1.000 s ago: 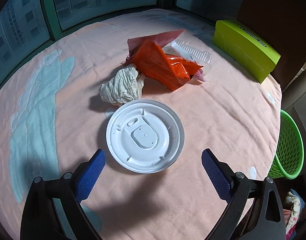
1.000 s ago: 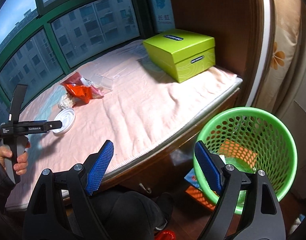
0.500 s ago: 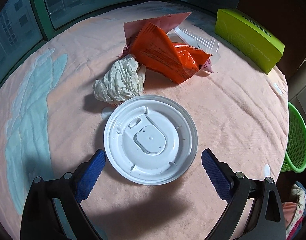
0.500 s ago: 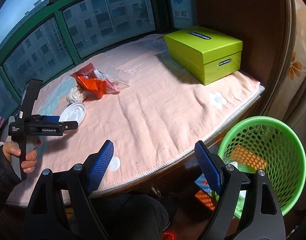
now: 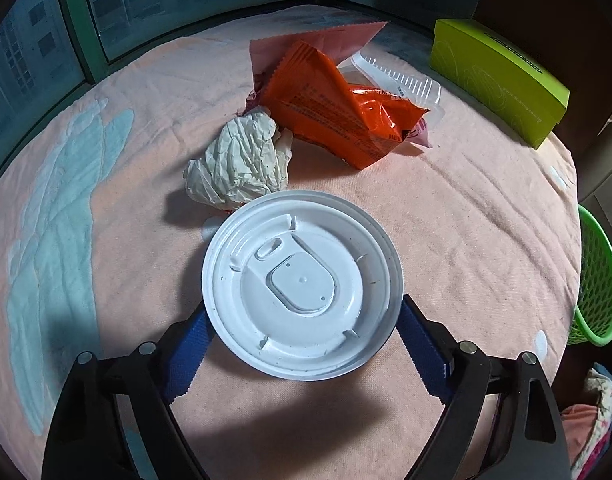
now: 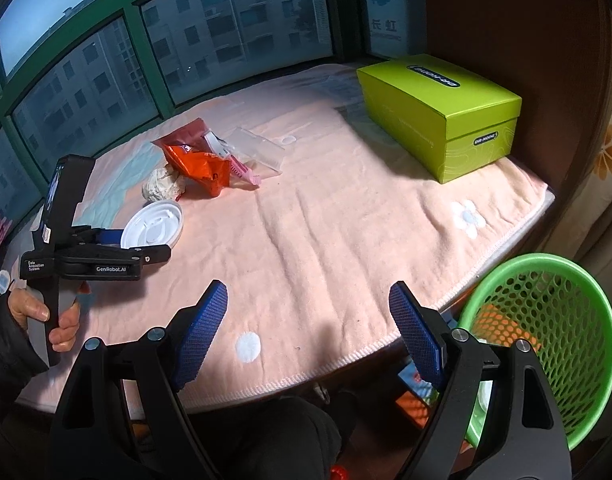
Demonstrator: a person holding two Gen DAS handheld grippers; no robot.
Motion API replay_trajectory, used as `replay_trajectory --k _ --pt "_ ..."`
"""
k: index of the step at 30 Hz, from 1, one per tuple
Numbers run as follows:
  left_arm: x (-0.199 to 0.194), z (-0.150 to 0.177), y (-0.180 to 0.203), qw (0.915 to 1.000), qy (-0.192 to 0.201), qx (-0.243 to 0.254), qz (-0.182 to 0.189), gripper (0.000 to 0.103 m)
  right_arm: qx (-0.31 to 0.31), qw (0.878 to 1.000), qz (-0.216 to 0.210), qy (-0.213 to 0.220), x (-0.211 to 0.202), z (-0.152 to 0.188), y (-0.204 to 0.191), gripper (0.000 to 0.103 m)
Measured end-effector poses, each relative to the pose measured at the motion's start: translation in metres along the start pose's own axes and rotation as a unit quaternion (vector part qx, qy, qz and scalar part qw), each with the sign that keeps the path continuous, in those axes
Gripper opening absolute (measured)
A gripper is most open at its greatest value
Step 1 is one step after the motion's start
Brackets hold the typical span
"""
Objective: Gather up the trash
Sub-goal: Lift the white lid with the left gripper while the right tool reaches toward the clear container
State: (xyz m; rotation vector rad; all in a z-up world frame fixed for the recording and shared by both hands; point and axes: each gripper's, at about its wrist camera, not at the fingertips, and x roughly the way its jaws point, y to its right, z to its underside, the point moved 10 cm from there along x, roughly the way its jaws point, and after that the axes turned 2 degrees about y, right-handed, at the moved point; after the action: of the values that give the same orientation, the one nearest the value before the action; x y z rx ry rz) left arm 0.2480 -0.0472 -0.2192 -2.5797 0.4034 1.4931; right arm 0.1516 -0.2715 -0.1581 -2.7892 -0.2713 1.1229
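A white round plastic lid [image 5: 302,284] lies on the pink blanket [image 5: 466,216]. My left gripper [image 5: 302,340] is open, its blue pads on either side of the lid's near edge. Behind the lid are a crumpled white paper ball [image 5: 238,164], an orange wrapper [image 5: 338,108], a pink wrapper [image 5: 326,40] and a clear plastic tray [image 5: 398,80]. My right gripper [image 6: 308,312] is open and empty above the blanket's front edge. The lid [image 6: 152,226] and the left gripper [image 6: 138,246] show in the right wrist view. The green mesh bin [image 6: 546,332] stands on the floor at the right.
A lime-green box [image 6: 442,112] sits at the blanket's far right, by a brown wall. Windows run along the back. The bin [image 5: 598,280] is beyond the blanket's right edge in the left wrist view. Orange trash lies inside the bin.
My left gripper has moved forward, so the lid now sits between its pads. My right gripper has swung left and up over the blanket's edge.
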Motion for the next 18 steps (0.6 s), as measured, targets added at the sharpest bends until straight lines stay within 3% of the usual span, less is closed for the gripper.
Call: replay_trajectory --k 9,18 --pt "-0.040 0.000 -0.013 0.9992 0.031 -0.021 0.011 0.085 -0.003 1.000 -0.021 -0.001 0.013 -0.022 -0.011 0.082" --pt "-0.075 0.003 -0.049 0.9974 0.055 -0.047 -0.004 0.085 -0.025 0.999 -0.042 0.006 0.034 -0.058 -0.035 0.082"
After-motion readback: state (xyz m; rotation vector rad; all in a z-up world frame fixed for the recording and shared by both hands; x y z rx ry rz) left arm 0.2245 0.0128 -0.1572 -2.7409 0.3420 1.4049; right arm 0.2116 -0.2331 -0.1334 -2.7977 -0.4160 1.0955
